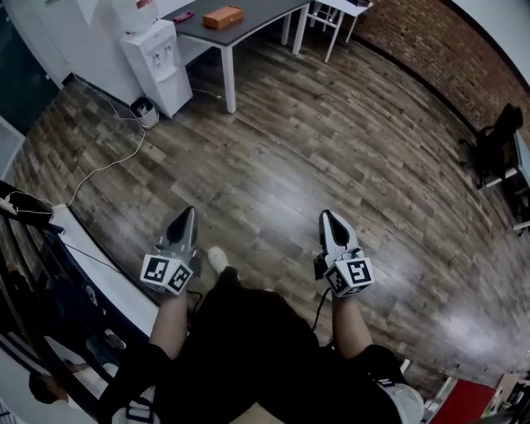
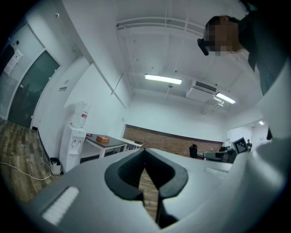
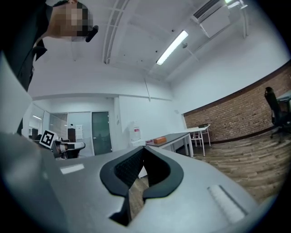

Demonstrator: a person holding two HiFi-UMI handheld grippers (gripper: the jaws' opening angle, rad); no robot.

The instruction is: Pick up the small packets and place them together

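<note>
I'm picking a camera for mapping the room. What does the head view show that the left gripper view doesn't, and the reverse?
Only the head view: the person's forearms and pale shoe, plus the left gripper seen from above. Only the left gripper view: the ceiling lamp, the air conditioner and that gripper's shut, empty jaws. Both: the water dispenser and the orange box on the dark table. Neither shows any packets.

Two grippers: left gripper (image 1: pixel 188 212), right gripper (image 1: pixel 326 215); one water dispenser (image 1: pixel 157 62); one orange box (image 1: pixel 223 16).
</note>
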